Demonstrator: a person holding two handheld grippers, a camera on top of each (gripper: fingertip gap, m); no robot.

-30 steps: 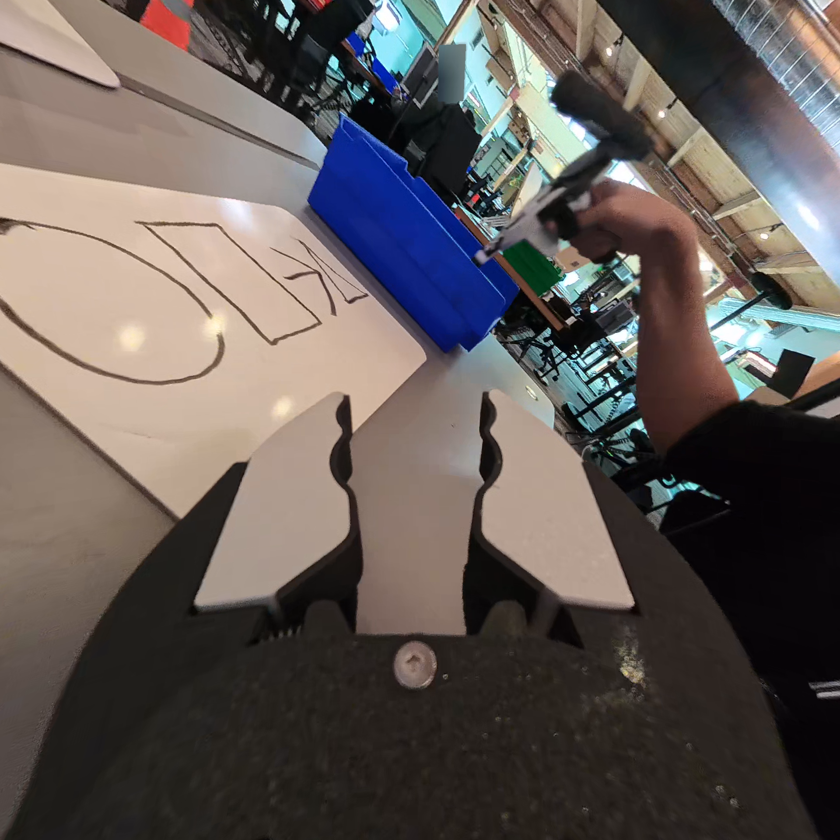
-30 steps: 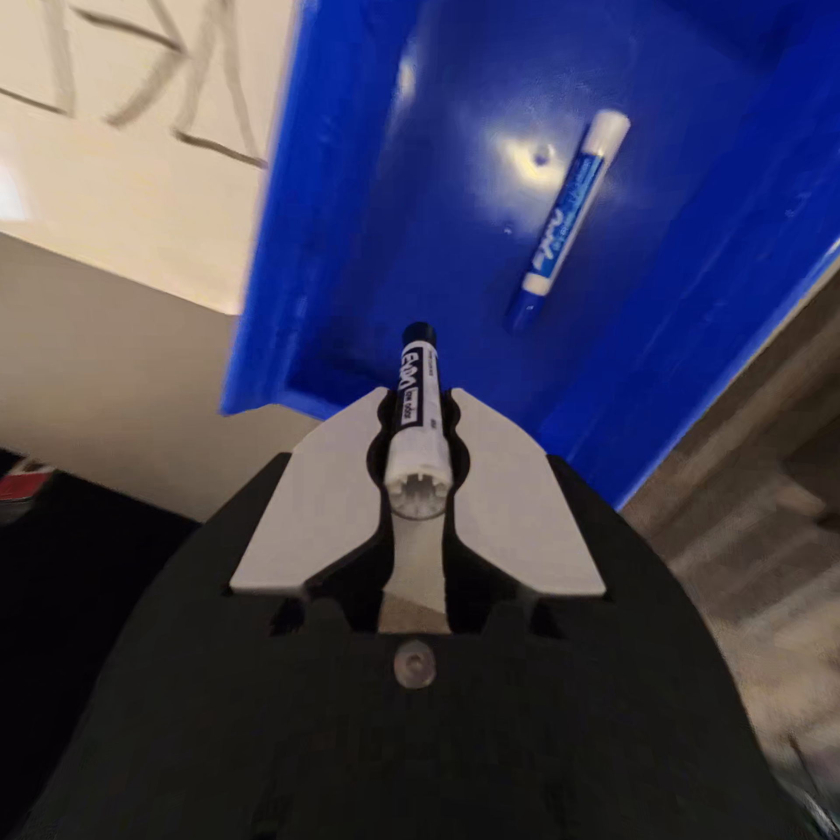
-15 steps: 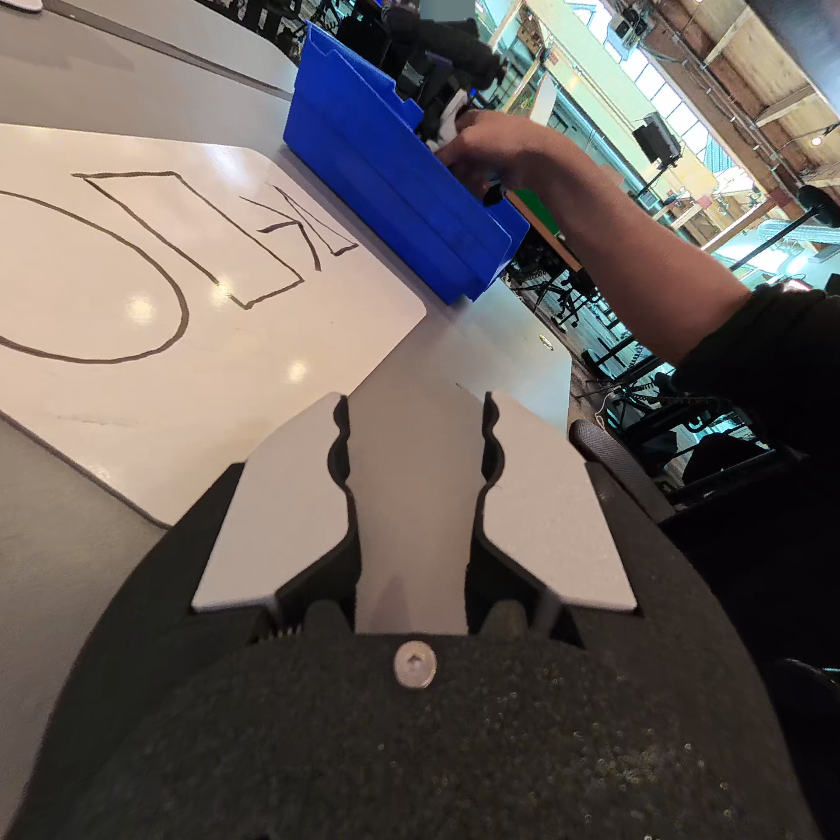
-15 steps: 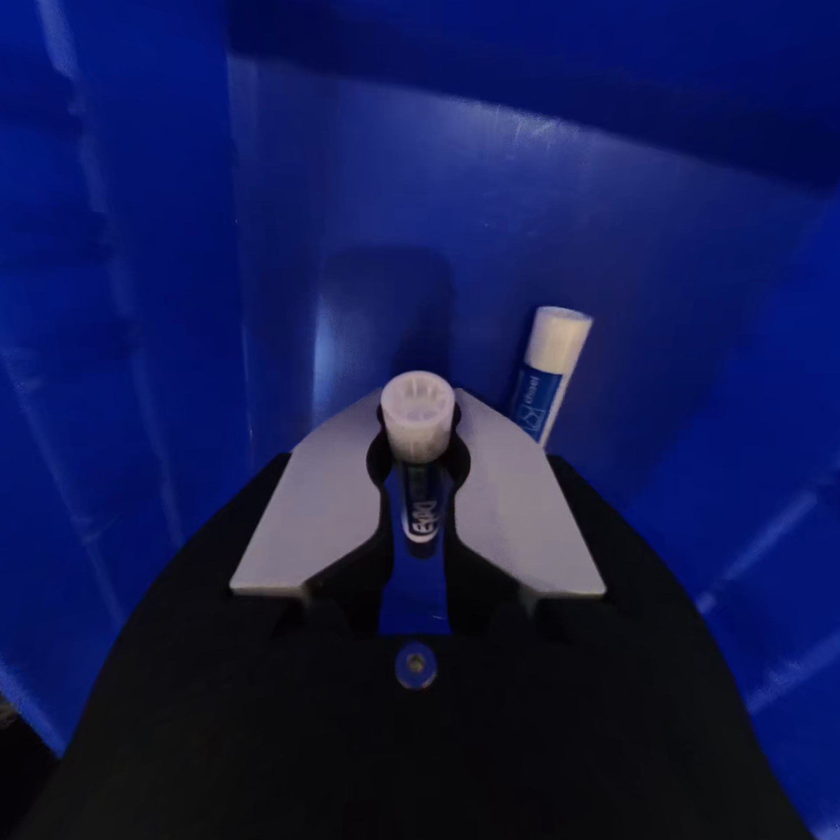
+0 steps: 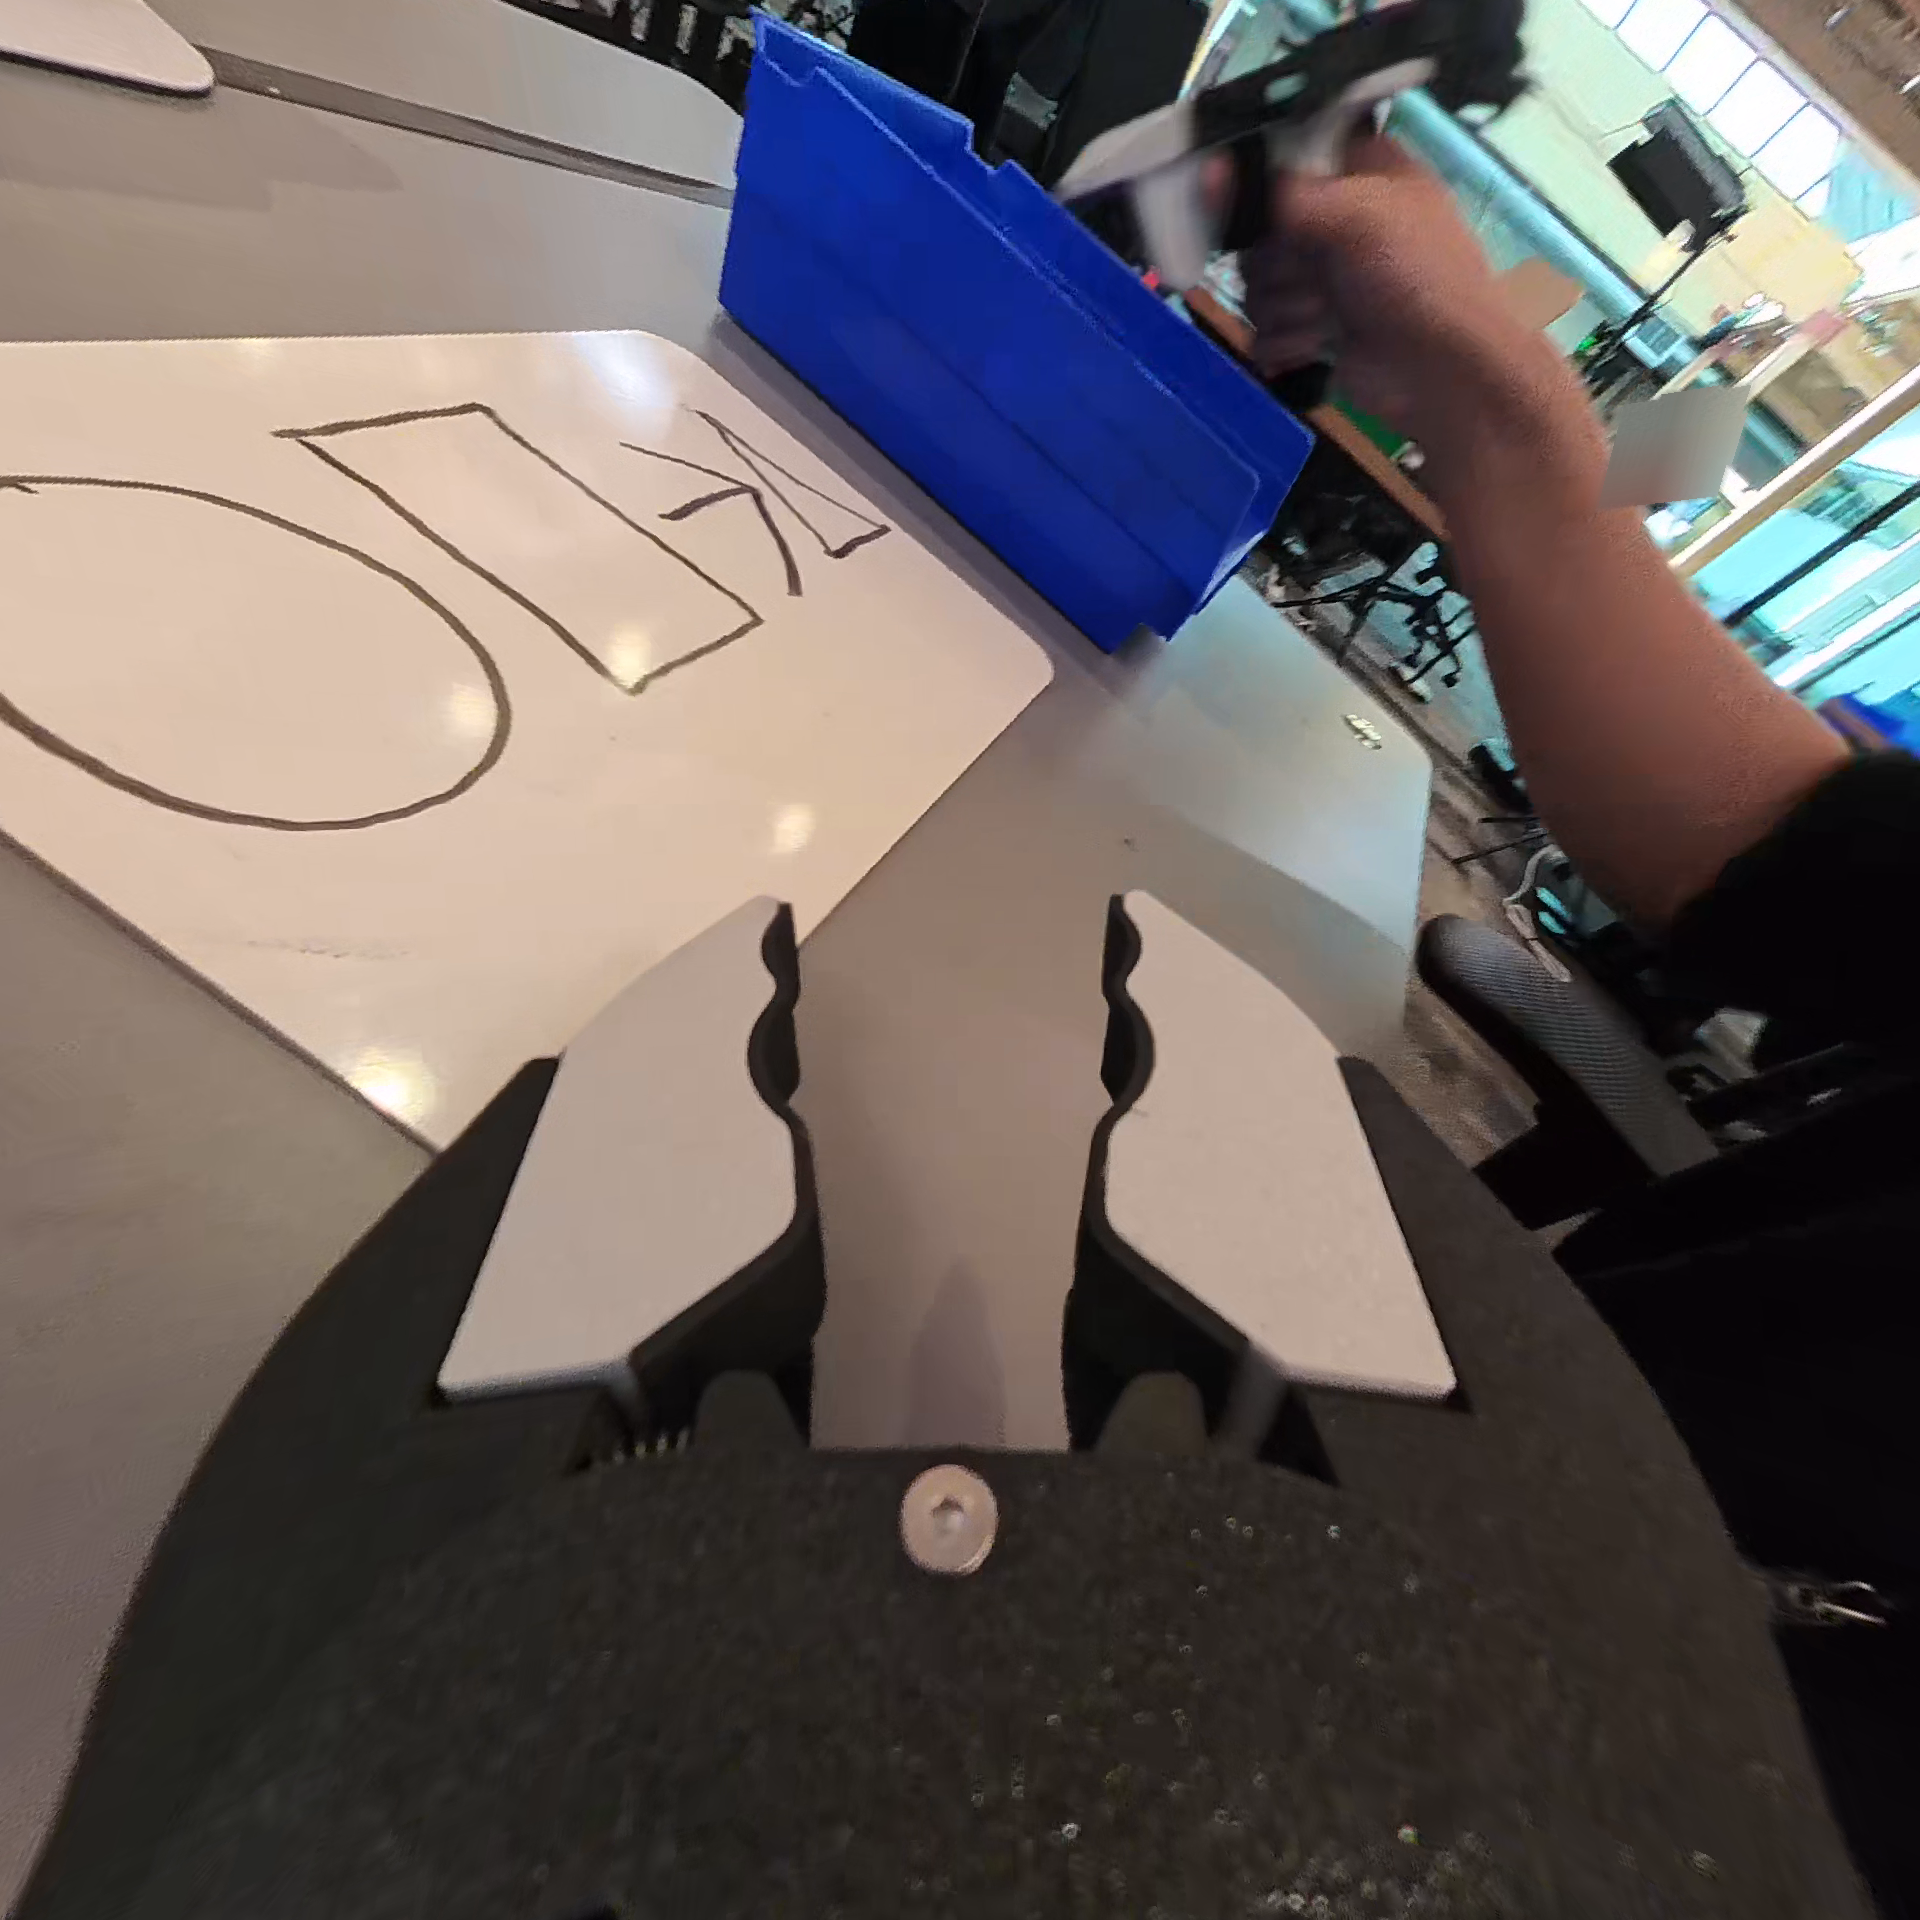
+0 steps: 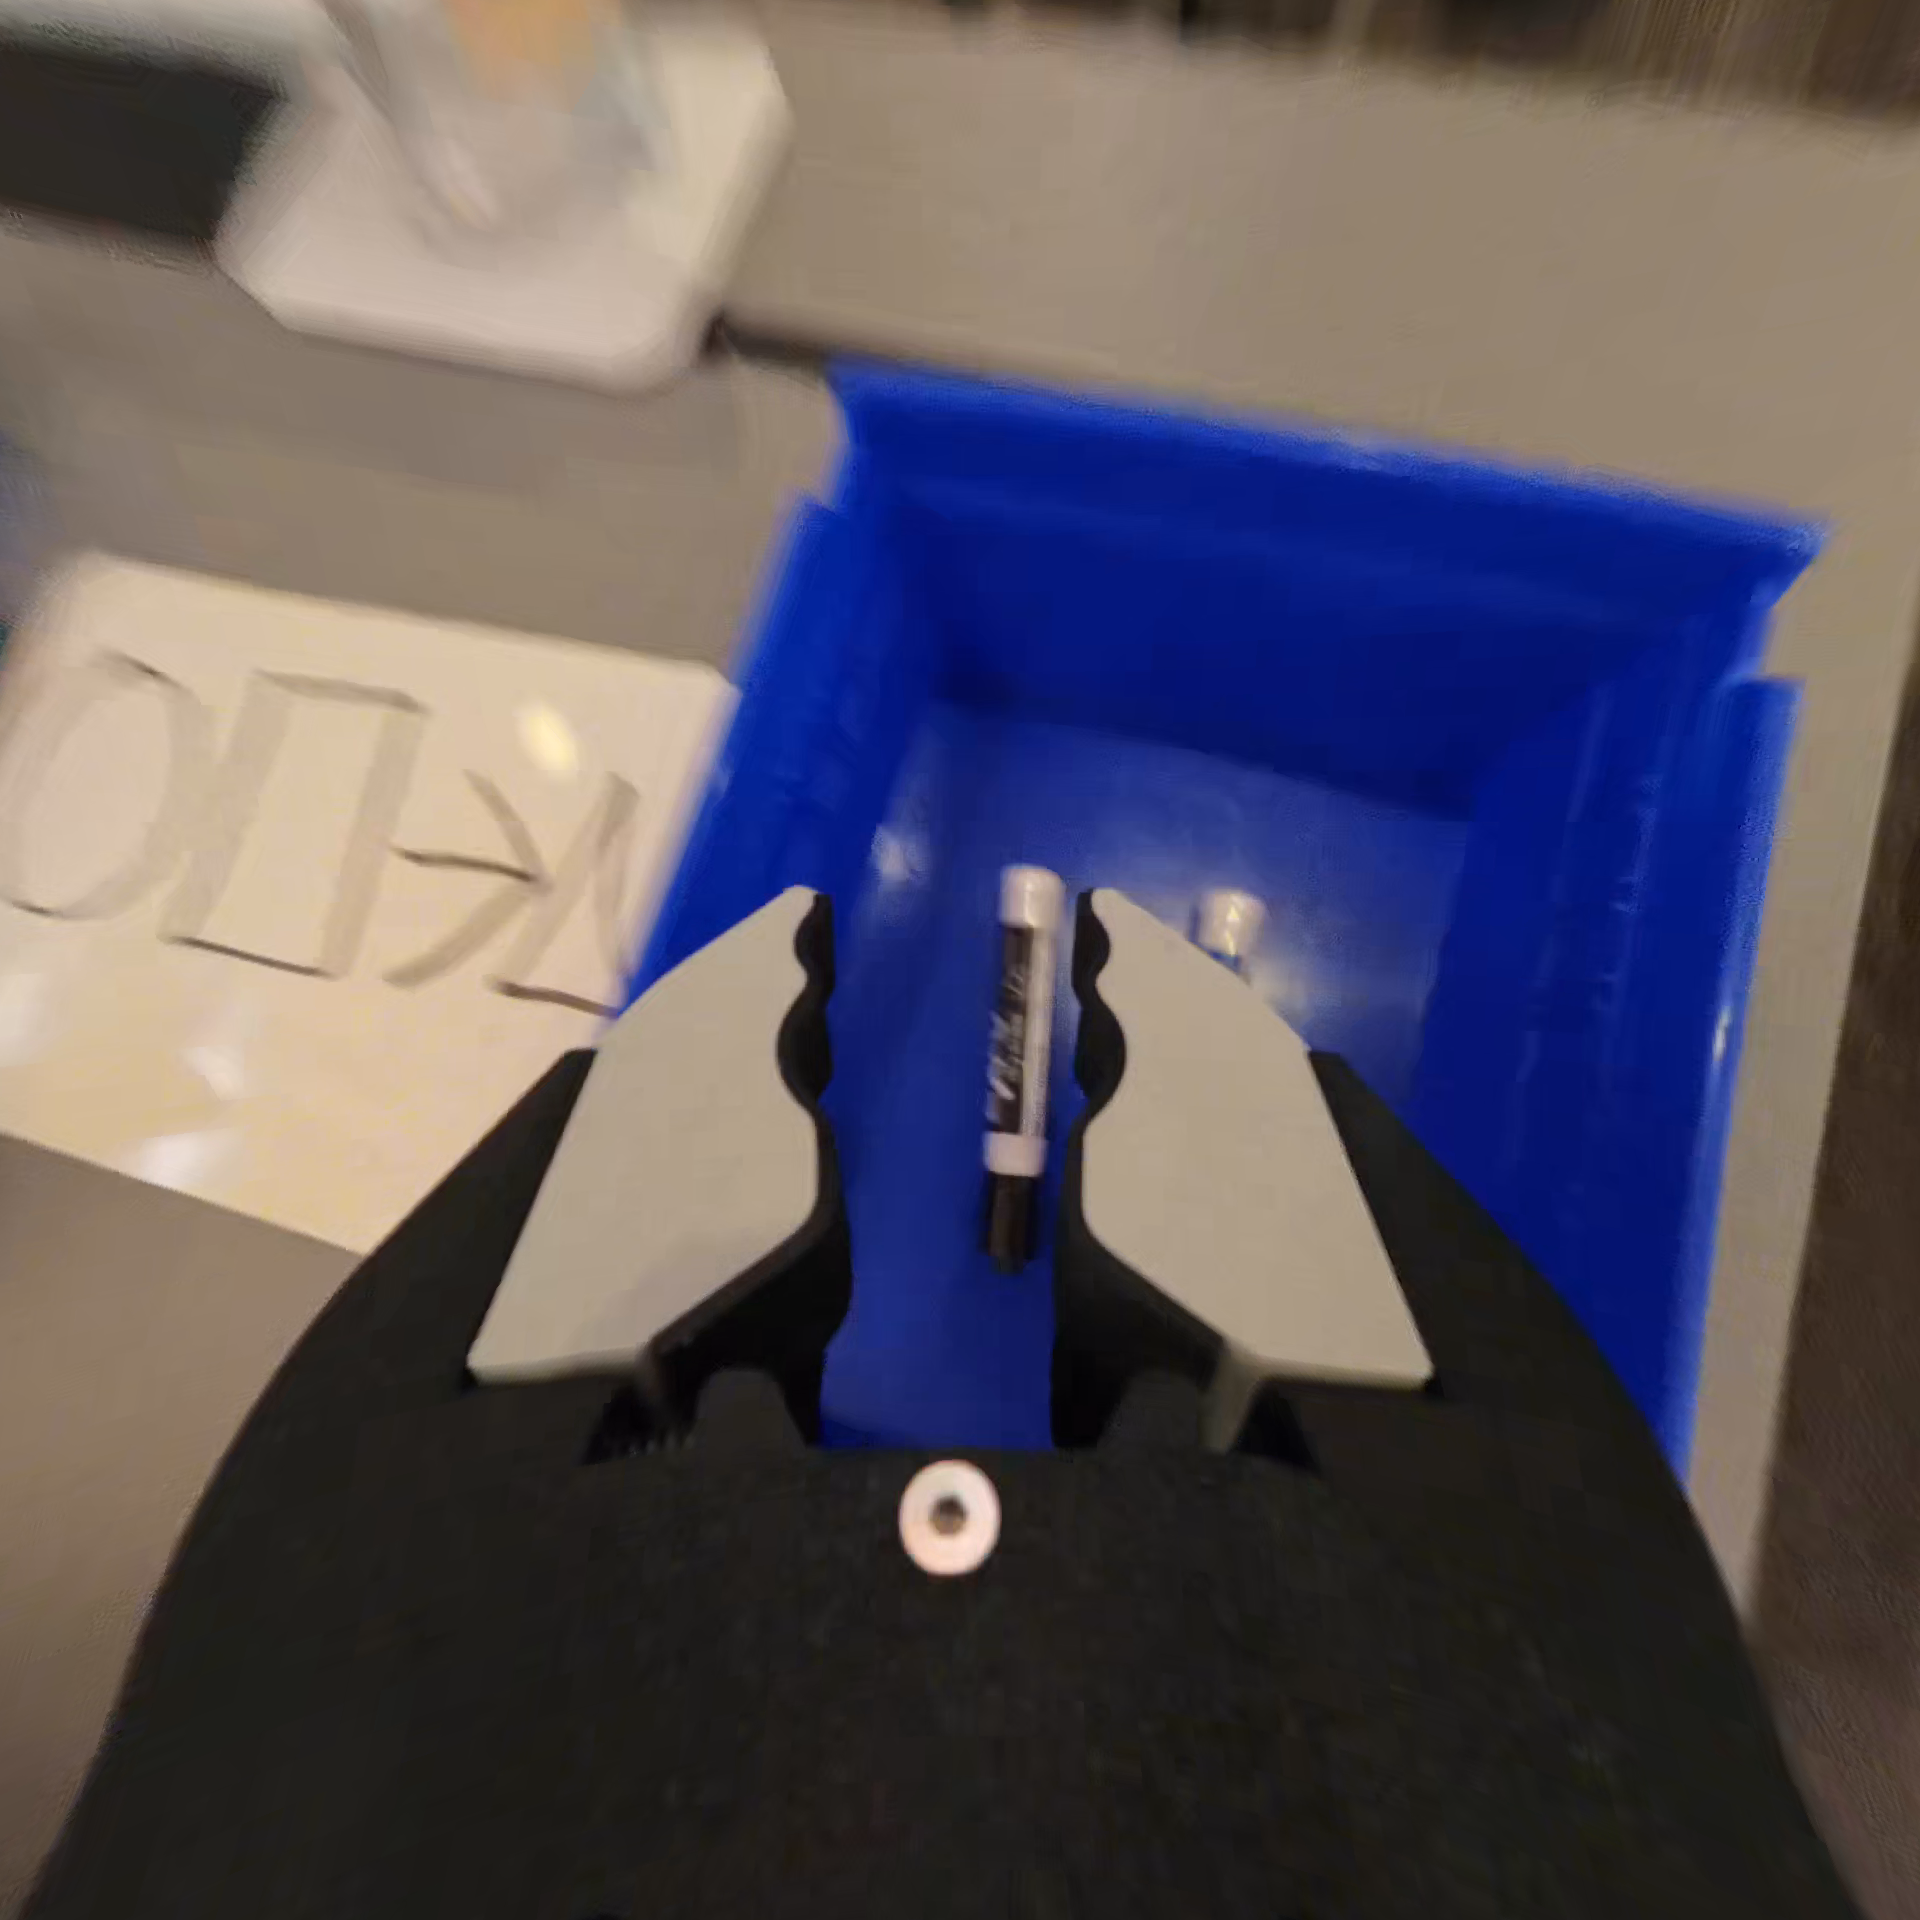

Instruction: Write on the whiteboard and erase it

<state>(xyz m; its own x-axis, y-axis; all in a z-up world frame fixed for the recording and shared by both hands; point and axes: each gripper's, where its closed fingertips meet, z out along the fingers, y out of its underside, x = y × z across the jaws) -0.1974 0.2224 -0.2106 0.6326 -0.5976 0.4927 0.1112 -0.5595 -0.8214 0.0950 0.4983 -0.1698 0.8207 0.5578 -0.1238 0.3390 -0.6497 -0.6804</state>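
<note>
Both claws gape empty: the right claw (image 6: 951, 914) above the blue plastic bin (image 6: 1558, 935) holding a black-capped marker (image 6: 1016, 1049), the left claw (image 5: 951, 914) low by the scribbled white whiteboard (image 5: 520, 727) on the grey bench (image 5: 1195, 790).

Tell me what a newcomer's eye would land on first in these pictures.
The bright blue bin stands out first, on the grey table just beside the whiteboard with its bold black marks. In the right wrist view a marker lies on the bin's floor, seen between the open fingers of the right gripper. The left gripper is open and empty, over the table.
</note>
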